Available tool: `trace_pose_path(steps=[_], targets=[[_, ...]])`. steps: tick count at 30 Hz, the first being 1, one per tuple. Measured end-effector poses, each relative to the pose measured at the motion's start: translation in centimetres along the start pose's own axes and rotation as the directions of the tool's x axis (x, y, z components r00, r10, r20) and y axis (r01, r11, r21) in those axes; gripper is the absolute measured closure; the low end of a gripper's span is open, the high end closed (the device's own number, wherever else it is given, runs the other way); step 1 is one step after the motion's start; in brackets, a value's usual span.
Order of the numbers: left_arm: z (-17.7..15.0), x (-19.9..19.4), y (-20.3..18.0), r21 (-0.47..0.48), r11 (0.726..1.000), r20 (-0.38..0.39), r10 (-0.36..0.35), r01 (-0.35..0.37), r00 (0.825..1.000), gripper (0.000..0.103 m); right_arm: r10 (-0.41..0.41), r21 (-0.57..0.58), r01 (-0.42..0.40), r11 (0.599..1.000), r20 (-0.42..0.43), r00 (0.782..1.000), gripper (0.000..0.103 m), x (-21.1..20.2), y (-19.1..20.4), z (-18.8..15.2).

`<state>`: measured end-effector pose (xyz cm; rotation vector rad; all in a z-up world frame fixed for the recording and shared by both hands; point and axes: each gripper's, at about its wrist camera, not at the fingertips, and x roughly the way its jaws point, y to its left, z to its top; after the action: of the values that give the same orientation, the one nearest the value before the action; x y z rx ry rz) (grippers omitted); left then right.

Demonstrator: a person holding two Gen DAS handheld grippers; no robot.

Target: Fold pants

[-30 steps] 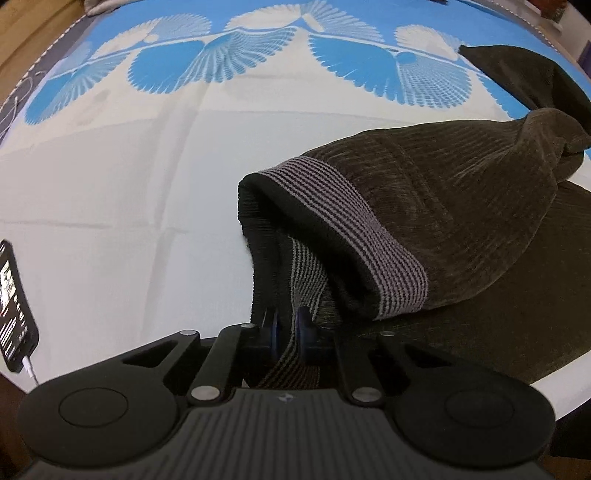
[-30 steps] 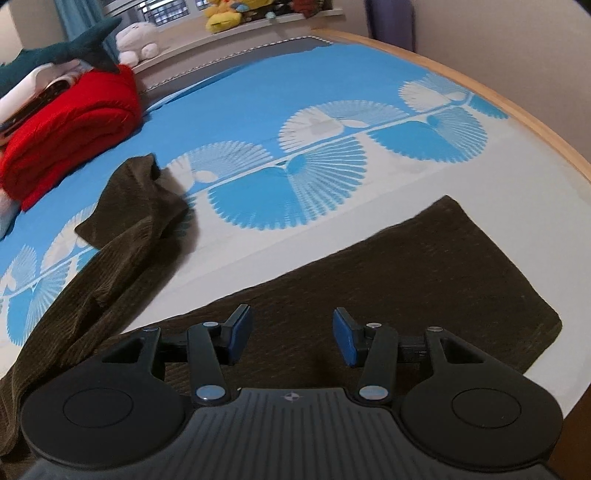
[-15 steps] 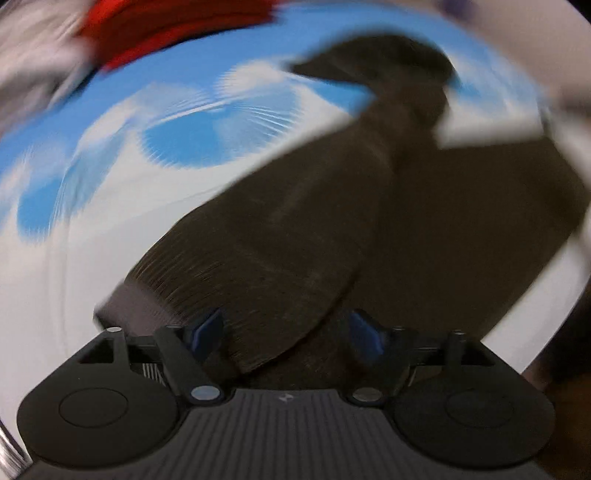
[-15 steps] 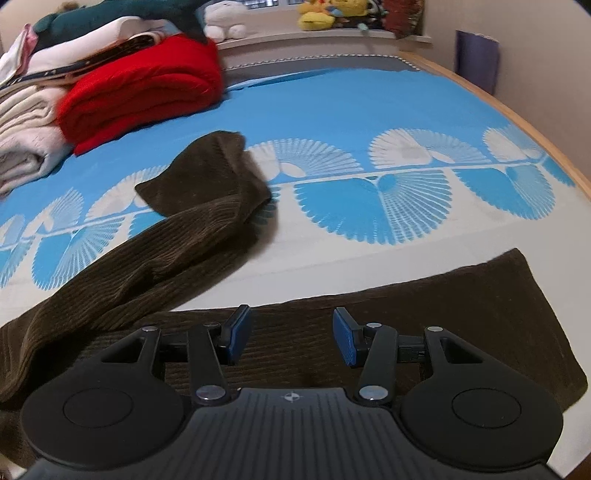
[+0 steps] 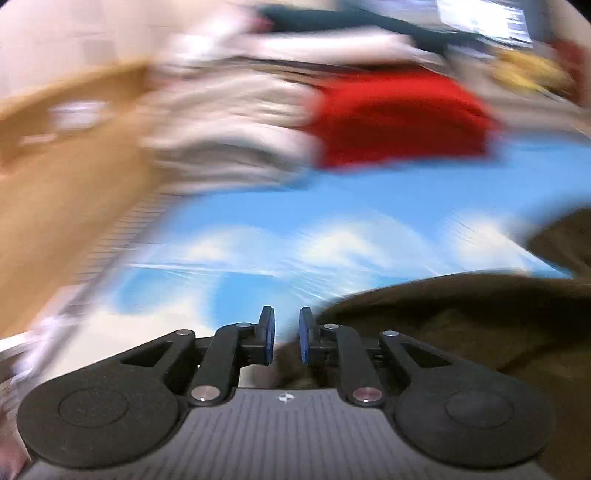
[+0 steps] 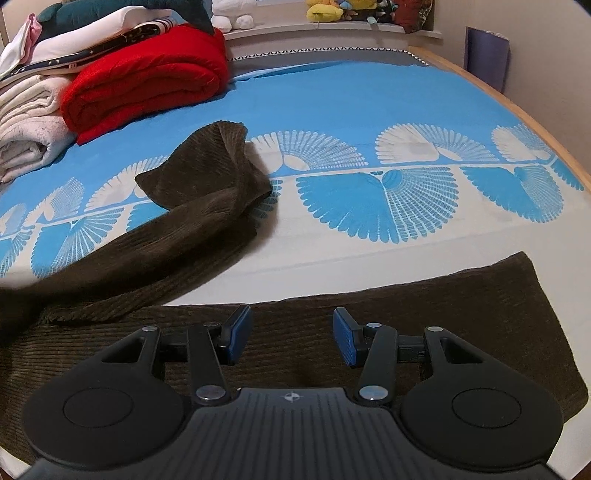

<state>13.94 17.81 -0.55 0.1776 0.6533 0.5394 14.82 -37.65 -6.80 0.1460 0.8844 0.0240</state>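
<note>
Your right claw (image 6: 291,338) sits with its jaws apart, nothing between the pads, hovering just over the near leg of the brown corduroy pants (image 6: 424,317). That leg lies flat across the front of the bed (image 6: 369,88), running off to the right. The other leg (image 6: 192,206) angles away up and left over the blue fan-print sheet, its cuff end bunched and folded back on itself. A red folded blanket (image 6: 147,77) and a stack of pale folded laundry (image 6: 26,114) sit at the far left of the bed, well apart from the pants; plush toys (image 6: 332,9) line the shelf behind. Your left claw (image 5: 284,334) has just been closing: the blue pads (image 5: 269,332) stand close together with a narrow gap showing. A bit of brown cloth shows low between the fingers, but the left wrist view is heavily motion-blurred, so I can't tell whether the pads actually pinch it. In that view the pants bulk sits low right, the red blanket upper right, and a wooden surface (image 5: 55,192) fills the left.
</note>
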Motion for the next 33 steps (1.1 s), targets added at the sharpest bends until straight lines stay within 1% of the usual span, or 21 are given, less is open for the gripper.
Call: trace_pose_path(steps=[1, 3, 4, 6, 7, 9, 11, 12, 14, 16, 17, 18, 19, 20, 21, 22, 23, 24, 27, 30, 33], targets=[[0.2, 0.7, 0.3, -0.032, 0.999, -0.038, -0.002, 0.001, 0.999, 0.082, -0.001, -0.001, 0.001, 1.0, 0.0, 1.0, 0.052, 0.0, 0.0, 0.0], [-0.2, 1.1, 0.7, -0.127, 0.985, -0.083, -0.126, 0.115, 0.989, 0.08, -0.002, 0.0, 0.002, 1.0, -0.001, 1.0, 0.052, 0.0, -0.1, 0.0], [-0.1, 1.2, 0.3, -0.134, 0.979, -0.105, -0.168, 0.153, 0.98, 0.08, -0.001, -0.002, 0.001, 1.0, -0.003, 1.0, 0.052, 0.1, -0.1, 0.0], [-0.1, 1.3, -1.0, -0.099, 0.972, -0.124, -0.225, 0.214, 0.966, 0.079, -0.002, -0.013, 0.002, 1.0, -0.004, 1.0, 0.052, 0.3, 0.1, 0.1], [-0.4, 1.7, -1.7, -0.079, 0.964, -0.145, -0.262, 0.253, 0.954, 0.078, -0.004, -0.018, 0.004, 1.0, -0.002, 1.0, 0.052, 0.4, 0.3, 0.2], [-1.5, 2.8, -3.0, -0.075, 0.946, -0.23, -0.323, 0.315, 0.918, 0.078, -0.004, -0.021, 0.004, 1.0, -0.008, 1.0, 0.052, 0.6, 0.7, 0.2], [-3.2, 4.2, -4.0, -0.112, 0.933, -0.33, -0.36, 0.343, 0.873, 0.078, 0.0, -0.027, 0.0, 1.0, -0.014, 1.0, 0.052, 0.8, 1.2, 0.3], [-3.9, 5.5, -4.1, -0.132, 0.931, -0.382, -0.365, 0.34, 0.849, 0.078, 0.003, -0.033, -0.003, 0.999, -0.014, 1.0, 0.052, 0.9, 1.5, 0.4], [-5.5, 7.4, -4.1, -0.152, 0.94, -0.471, -0.342, 0.307, 0.813, 0.078, 0.008, -0.05, -0.009, 0.999, -0.016, 1.0, 0.052, 1.0, 2.2, 0.4], [-8.2, 9.8, -3.6, -0.141, 0.962, -0.589, -0.271, 0.234, 0.761, 0.08, 0.013, -0.064, -0.014, 0.998, -0.02, 1.0, 0.052, 1.2, 2.7, 0.4], [-8.9, 9.8, -2.9, -0.164, 0.958, -0.581, -0.286, 0.235, 0.762, 0.08, 0.015, -0.069, -0.016, 0.997, -0.024, 1.0, 0.052, 1.3, 2.9, 0.4], [-8.5, 9.6, -2.8, -0.172, 0.959, -0.586, -0.282, 0.224, 0.76, 0.08, 0.015, -0.069, -0.017, 0.998, -0.027, 1.0, 0.052, 1.5, 3.0, 0.4], [-8.0, 9.1, -2.9, -0.16, 0.966, -0.592, -0.257, 0.201, 0.764, 0.079, 0.016, -0.065, -0.018, 0.998, -0.03, 0.999, 0.052, 1.6, 3.1, 0.5], [-7.3, 8.1, -3.2, -0.135, 0.975, -0.581, -0.221, 0.175, 0.783, 0.076, 0.018, -0.06, -0.02, 0.998, -0.031, 0.999, 0.052, 1.8, 3.2, 0.6], [-6.5, 7.0, -3.3, -0.129, 0.976, -0.548, -0.217, 0.174, 0.808, 0.075, 0.019, -0.053, -0.021, 0.998, -0.032, 0.999, 0.052, 2.0, 3.2, 0.7], [-5.5, 5.6, -3.7, -0.134, 0.972, -0.491, -0.233, 0.191, 0.84, 0.069, 0.018, -0.044, -0.019, 0.999, -0.03, 0.999, 0.052, 2.2, 3.3, 0.8], [-5.0, 4.6, -4.2, -0.137, 0.969, -0.46, -0.246, 0.205, 0.853, 0.062, 0.016, -0.035, -0.017, 0.999, -0.024, 1.0, 0.052, 2.4, 3.4, 0.9], [-4.4, 3.7, -5.1, -0.136, 0.965, -0.439, -0.263, 0.225, 0.859, 0.061, 0.015, -0.017, -0.015, 1.0, -0.01, 1.0, 0.052, 2.5, 3.4, 1.2], [-3.4, 1.6, -8.0, -0.116, 0.949, -0.406, -0.314, 0.293, 0.858, 0.061, 0.045, 0.077, -0.051, 0.996, 0.069, 0.997, 0.055, 2.6, 3.2, 2.0], [-2.5, -0.6, -11.6, -0.076, 0.931, -0.374, -0.359, 0.357, 0.855, 0.061, 0.089, 0.185, -0.119, 0.976, 0.162, 0.983, 0.055, 2.8, 2.8, 3.0], [-1.7, -1.9, -15.1, -0.056, 0.91, -0.345, -0.403, 0.41, 0.848, 0.059, 0.079, 0.263, -0.123, 0.957, 0.171, 0.982, 0.055, 4.4, 2.6, 3.8]])
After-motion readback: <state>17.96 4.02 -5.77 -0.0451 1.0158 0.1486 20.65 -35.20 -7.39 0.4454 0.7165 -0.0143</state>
